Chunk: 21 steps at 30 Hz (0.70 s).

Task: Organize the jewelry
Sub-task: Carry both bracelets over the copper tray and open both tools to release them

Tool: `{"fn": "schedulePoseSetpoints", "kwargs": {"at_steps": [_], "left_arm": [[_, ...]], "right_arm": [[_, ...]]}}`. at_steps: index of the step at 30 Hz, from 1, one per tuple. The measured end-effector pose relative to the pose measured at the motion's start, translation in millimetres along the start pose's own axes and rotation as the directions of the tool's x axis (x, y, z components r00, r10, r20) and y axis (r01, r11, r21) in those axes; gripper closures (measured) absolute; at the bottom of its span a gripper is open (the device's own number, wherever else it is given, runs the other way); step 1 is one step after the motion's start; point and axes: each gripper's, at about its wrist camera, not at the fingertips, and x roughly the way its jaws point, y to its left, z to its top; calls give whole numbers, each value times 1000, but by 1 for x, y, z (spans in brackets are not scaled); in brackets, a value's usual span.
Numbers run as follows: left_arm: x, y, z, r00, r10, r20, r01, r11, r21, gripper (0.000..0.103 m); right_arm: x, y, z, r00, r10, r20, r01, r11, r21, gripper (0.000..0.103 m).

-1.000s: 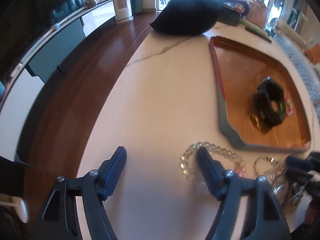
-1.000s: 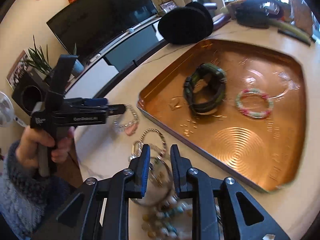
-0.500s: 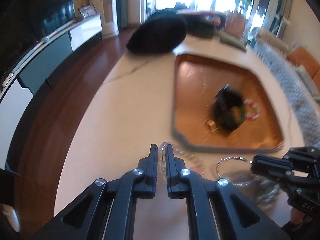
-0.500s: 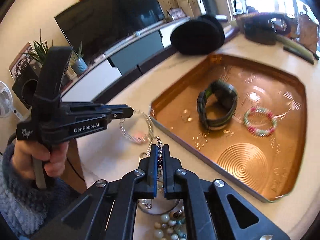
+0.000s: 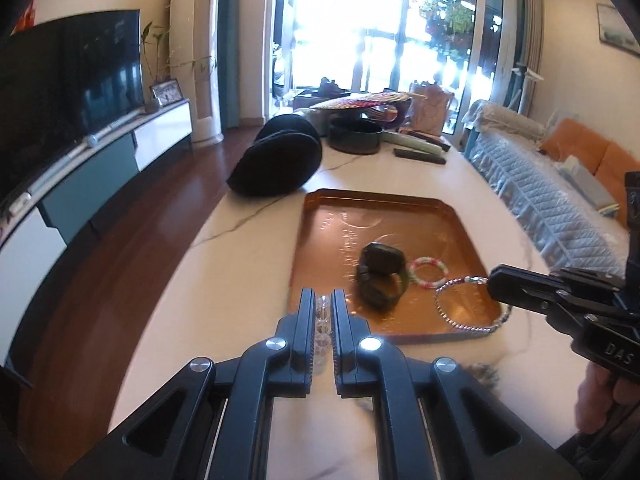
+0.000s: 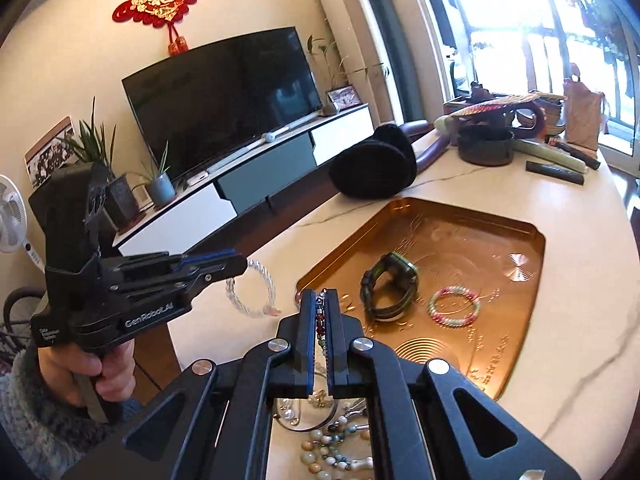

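Observation:
My left gripper (image 5: pixel 323 300) is shut on a clear bead bracelet (image 5: pixel 322 322); in the right wrist view that bracelet (image 6: pixel 252 292) hangs as a loop from the left gripper (image 6: pixel 238 266), above the table. My right gripper (image 6: pixel 323 300) is shut on a thin multicoloured bead bracelet (image 6: pixel 321 318), whose loop (image 5: pixel 468 304) dangles over the near right corner of the copper tray (image 5: pixel 384 204). In the tray lie a dark green watch (image 6: pixel 386 290) and a pink-and-green bead bracelet (image 6: pixel 454 306). More jewelry (image 6: pixel 332 444) lies in a pile below my right gripper.
A black round cushion (image 5: pixel 280 160) sits beyond the tray on the white marble table (image 5: pixel 240 280). A dark pot (image 5: pixel 356 140), a woven fan and long dark objects stand at the far end. The table's left edge drops to a wooden floor (image 5: pixel 120 240).
Both grippers closed on their bracelets and rose off the table. The bracelets now hang in the air, and both views tilt up to show more of the room.

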Motion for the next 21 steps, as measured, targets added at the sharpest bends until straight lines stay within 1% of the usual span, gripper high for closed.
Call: {"fn": "schedulePoseSetpoints", "kwargs": {"at_steps": [2,5,8,11,15,17,19,20,21], "left_arm": [[0,-3,1,1000,-1,3,1,1000,-2,95],[4,-11,3,1000,-5,4,5,1000,10,95],[9,-24,6,1000,19,8,-19,999,40,95],[7,-36,10,999,15,40,-18,998,66,95],[-7,-50,30,996,-16,88,9,996,85,95],[-18,-58,51,992,-50,114,40,995,88,95],[-32,-69,70,983,-99,156,83,991,107,95],[-40,-75,78,978,-119,174,98,987,126,95],[-46,-81,84,973,-125,193,99,986,137,95]], "right_arm": [[-1,-2,0,1000,-27,12,27,1000,5,99],[-7,-12,0,993,-109,45,106,993,46,98],[-12,-20,5,987,-151,60,148,988,51,98],[-18,-26,8,984,-162,74,158,986,56,98],[-31,-31,20,977,-186,108,179,981,71,98],[-36,-31,34,978,-175,114,167,983,75,98],[-38,-27,52,988,-130,85,125,990,64,98],[-43,-23,62,990,-109,87,105,993,50,98],[-48,-19,69,988,-114,103,111,993,39,99]]}}
